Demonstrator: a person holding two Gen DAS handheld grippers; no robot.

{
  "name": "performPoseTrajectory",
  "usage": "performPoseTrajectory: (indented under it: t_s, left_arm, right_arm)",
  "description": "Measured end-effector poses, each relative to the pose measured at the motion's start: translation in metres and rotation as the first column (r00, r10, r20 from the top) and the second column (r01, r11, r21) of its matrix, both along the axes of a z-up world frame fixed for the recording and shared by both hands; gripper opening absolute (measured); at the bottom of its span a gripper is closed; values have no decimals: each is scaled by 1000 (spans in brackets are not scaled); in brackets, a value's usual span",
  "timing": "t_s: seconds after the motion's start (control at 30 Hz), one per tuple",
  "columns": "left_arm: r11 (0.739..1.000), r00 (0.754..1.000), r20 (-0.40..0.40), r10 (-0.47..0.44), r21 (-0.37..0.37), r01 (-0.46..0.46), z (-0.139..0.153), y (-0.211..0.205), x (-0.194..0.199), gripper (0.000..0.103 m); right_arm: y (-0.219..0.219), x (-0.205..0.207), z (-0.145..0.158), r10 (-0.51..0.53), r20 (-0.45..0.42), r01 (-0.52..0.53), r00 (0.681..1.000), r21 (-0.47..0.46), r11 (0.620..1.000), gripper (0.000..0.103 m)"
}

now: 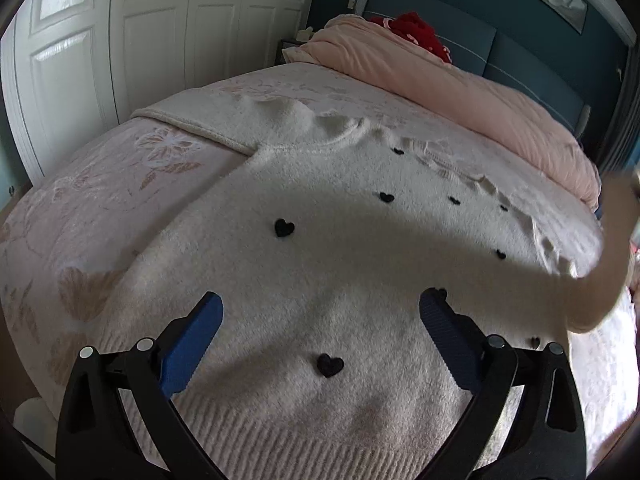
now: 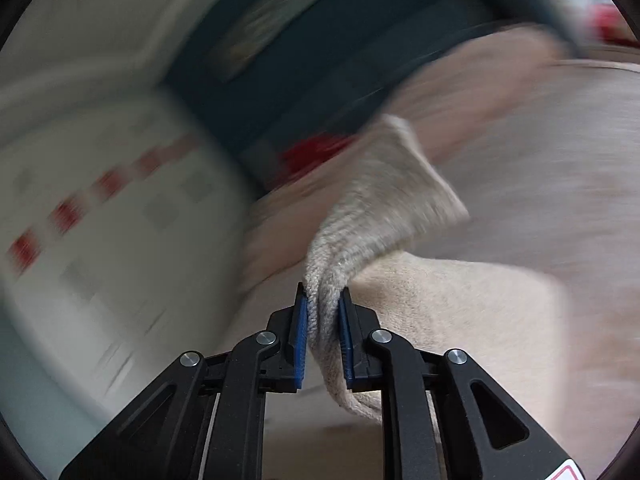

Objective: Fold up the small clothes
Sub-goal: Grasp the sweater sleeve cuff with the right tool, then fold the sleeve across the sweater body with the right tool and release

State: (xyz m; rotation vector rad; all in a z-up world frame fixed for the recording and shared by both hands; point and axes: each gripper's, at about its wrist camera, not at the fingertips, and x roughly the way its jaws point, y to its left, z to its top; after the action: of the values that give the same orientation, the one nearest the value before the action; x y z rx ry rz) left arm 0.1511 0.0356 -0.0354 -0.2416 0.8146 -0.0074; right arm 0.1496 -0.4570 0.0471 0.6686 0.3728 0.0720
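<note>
White panelled doors (image 1: pixel 120 52) and a dark teal wall (image 1: pixel 520 12) enclose a bed (image 1: pixel 100 200) covered by a pale pink floral bedspread, with a rumpled pink duvet (image 1: pixel 460 92) heaped near the headboard (image 1: pixel 500 52) and a red item (image 1: pixel 420 32) lying on top of it.

Left wrist view: a cream knitted sweater (image 1: pixel 320 248) patterned with small black hearts (image 1: pixel 284 227) lies spread flat on the bedspread, its ribbed hem nearest the camera. The left gripper (image 1: pixel 320 312) hovers just above the lower part of the sweater body with its blue-padded fingers (image 1: pixel 192 344) spread wide apart, nothing between them. At the right edge, one sleeve (image 1: pixel 600 272) of the sweater rises off the bed and bends upward out of frame, casting a shadow across the garment.

Right wrist view: heavily motion-blurred. The right gripper (image 2: pixel 323 320) has its fingers pressed together on the ribbed cuff (image 2: pixel 372 216) of the sweater sleeve, pinching the fabric between the blue pads (image 2: pixel 301 336); the cuff end stands up beyond the fingertips, and the rest of the sleeve drapes away to the right and below. Background detail, including the duvet and a red patch, is smeared and cannot be resolved further.
</note>
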Motion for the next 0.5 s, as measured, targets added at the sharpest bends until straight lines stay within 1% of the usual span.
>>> performPoseTrajectory:
  t_s: [0.03, 0.07, 0.1, 0.13, 0.17, 0.2, 0.23, 0.27, 0.3, 0.33, 0.37, 0.4, 0.43, 0.5]
  left_arm:
    - [1000, 1000, -3, 0, -23, 0, 2, 4, 2, 98]
    - [999, 1000, -9, 0, -40, 0, 3, 8, 4, 98]
    - [998, 1000, -18, 1, -61, -2, 5, 11, 8, 98]
    - [996, 1000, -23, -8, -91, 5, 7, 15, 14, 98]
    - [993, 999, -25, -21, -118, 18, 10, 18, 21, 98]
    - [991, 999, -24, -29, -132, 26, 11, 19, 27, 98]
    - [987, 999, -18, -42, -153, 39, 13, 20, 37, 98]
    - [985, 998, -16, -54, -164, 51, 13, 21, 46, 98]
    - [983, 997, -19, -68, -174, 64, 13, 19, 59, 98]
    - [979, 996, -24, -86, -189, 80, 9, 15, 73, 98]
    - [978, 995, -38, -97, -190, 88, 5, 11, 86, 98]
    - [978, 993, -57, -103, -188, 91, 0, 6, 99, 98]
    - [976, 991, -73, -114, -194, 98, -7, 0, 115, 98]
    - [975, 987, -102, -123, -198, 101, -22, -15, 147, 98]
  right_arm:
    - [34, 24, 0, 91, -17, -91, 996, -26, 995, 24]
    - [75, 48, -2, 168, -56, -172, 984, -92, 981, 28]
    - [108, 60, -6, 205, -90, -217, 975, -158, 963, 36]
    - [130, 65, -9, 219, -116, -239, 969, -212, 948, 41]
    - [147, 62, -14, 212, -138, -243, 967, -270, 932, 42]
    - [152, 54, -19, 187, -154, -227, 970, -307, 924, 49]
    - [147, 42, -27, 132, -181, -188, 975, -336, 923, 57]
    - [142, 31, -33, 88, -205, -157, 975, -351, 923, 60]
    - [130, 15, -44, 15, -247, -110, 969, -376, 920, 63]
    - [123, 5, -55, -36, -281, -82, 959, -396, 915, 66]
    - [104, -12, -73, -117, -347, -47, 930, -429, 902, 66]
    - [87, -23, -91, -181, -409, -25, 894, -449, 893, 66]
    - [74, -29, -106, -217, -457, -14, 863, -449, 893, 66]
    - [52, -34, -123, -248, -506, 10, 826, -426, 905, 66]
